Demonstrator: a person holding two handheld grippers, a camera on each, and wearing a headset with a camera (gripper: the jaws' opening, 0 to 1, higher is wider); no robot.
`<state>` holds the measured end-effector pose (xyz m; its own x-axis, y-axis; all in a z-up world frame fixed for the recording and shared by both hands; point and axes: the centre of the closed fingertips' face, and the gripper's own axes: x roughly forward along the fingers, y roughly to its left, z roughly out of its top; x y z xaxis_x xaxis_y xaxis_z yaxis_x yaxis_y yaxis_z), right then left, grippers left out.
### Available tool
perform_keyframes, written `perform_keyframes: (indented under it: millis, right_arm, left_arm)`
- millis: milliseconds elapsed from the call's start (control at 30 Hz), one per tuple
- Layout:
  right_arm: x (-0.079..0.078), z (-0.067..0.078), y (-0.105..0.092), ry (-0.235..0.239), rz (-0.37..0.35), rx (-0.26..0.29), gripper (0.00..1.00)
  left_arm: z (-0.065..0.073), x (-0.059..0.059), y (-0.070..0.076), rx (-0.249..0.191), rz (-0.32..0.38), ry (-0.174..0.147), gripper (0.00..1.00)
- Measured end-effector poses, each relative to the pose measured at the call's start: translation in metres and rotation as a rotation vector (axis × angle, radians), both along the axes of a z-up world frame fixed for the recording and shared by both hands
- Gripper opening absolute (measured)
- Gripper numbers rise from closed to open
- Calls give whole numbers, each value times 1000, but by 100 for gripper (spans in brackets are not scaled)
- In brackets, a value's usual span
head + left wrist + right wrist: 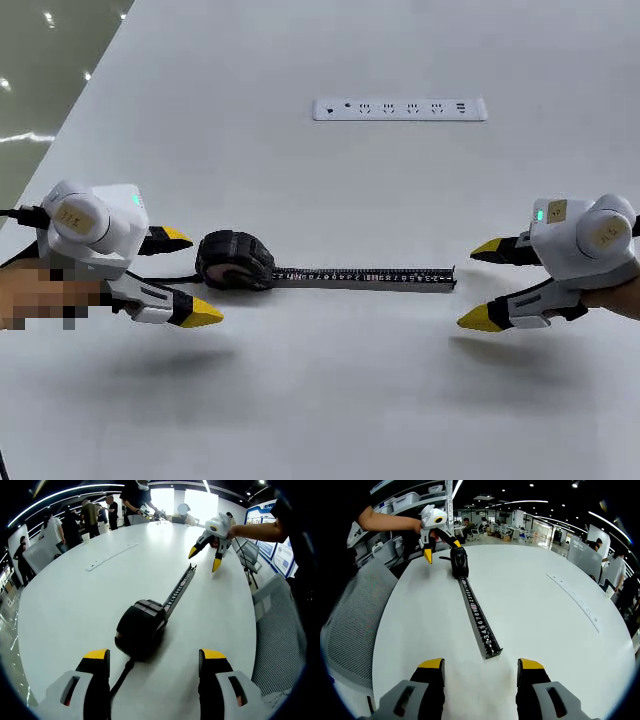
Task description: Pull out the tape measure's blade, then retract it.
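My left tool [193, 276] is gaping just behind the tape [235, 260]; my right tool [480, 283] is gaping just beyond the blade [365, 277] tip.

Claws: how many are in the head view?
2. The left claw is open at left, beside the tape measure; the right claw is open at right, just past the blade tip. None seem hidden.
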<state>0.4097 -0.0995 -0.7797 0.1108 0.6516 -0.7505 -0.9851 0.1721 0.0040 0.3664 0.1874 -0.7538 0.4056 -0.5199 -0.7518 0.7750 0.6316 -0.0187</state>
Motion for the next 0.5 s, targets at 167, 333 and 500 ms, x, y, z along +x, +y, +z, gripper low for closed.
perform_keyframes:
  millis: [167,333,500]
  right_arm:
    - [-4,2,-1,6,-31,11,60]
    - [-10,3,-2,11,-68,27,63]
    - [-16,4,-1,17,-94,39,66]
  left_arm:
    - [2,-5,-2,-21,34,-8,73]
    - [4,-10,-4,-54,93,-17,76]
    - [5,-15,-8,-71,125,-20,79]
